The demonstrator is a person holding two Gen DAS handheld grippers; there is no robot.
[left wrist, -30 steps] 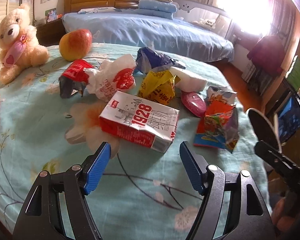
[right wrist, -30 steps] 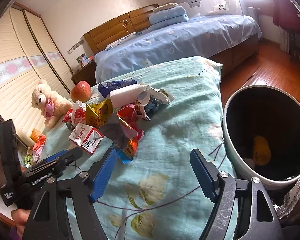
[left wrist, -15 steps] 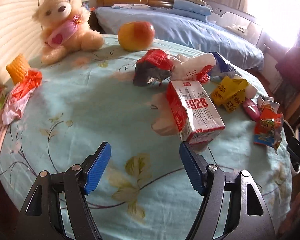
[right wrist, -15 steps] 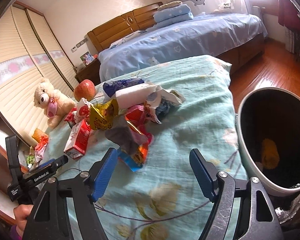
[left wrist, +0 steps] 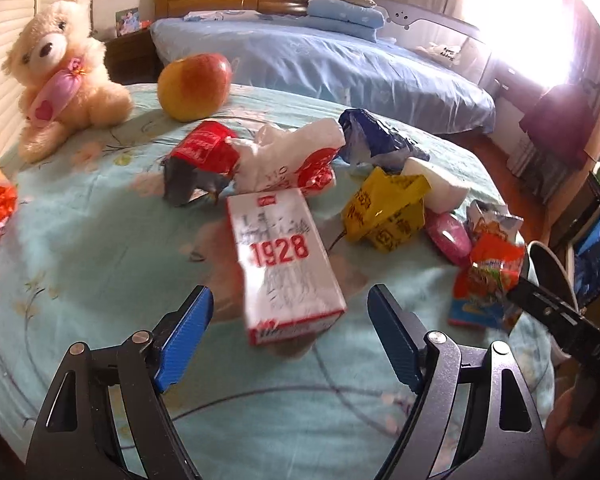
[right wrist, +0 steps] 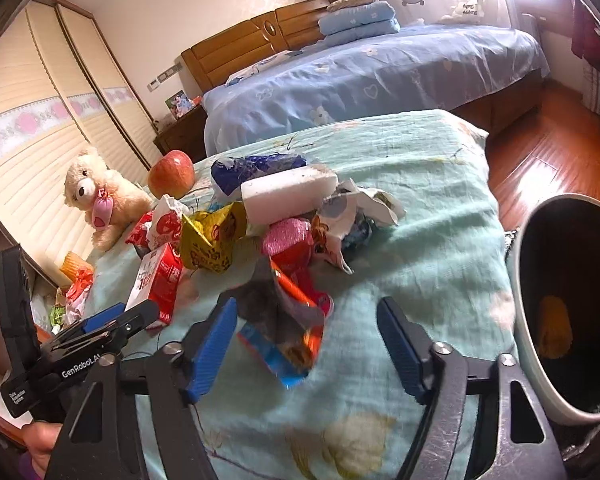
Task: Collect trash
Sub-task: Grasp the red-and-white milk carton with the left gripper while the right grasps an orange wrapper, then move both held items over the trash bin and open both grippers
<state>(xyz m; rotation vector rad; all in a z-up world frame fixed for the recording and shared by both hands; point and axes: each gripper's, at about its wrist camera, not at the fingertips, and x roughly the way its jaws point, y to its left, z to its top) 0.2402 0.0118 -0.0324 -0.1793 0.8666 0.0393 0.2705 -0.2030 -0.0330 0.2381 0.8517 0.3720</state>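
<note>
While centred just ahead of the left gripper [left wrist: 288, 334], lay the 1928 carton [left wrist: 286, 258] on the floral cloth [left wrist: 80, 240], long axis running away between jaws just opened wide, untouched. Faced the orange snack wrapper [right wrist: 296, 320] with the right gripper [right wrist: 306, 344], jaws narrowing, empty.

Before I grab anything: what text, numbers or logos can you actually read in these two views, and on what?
"1928": red and white carton.
"GenRobot.A", rest cut off: left gripper body, seen from the right wrist.
Small white label below it: too small.
Yellow wrapper print: blurred.
White bag print: unreadable.
</note>
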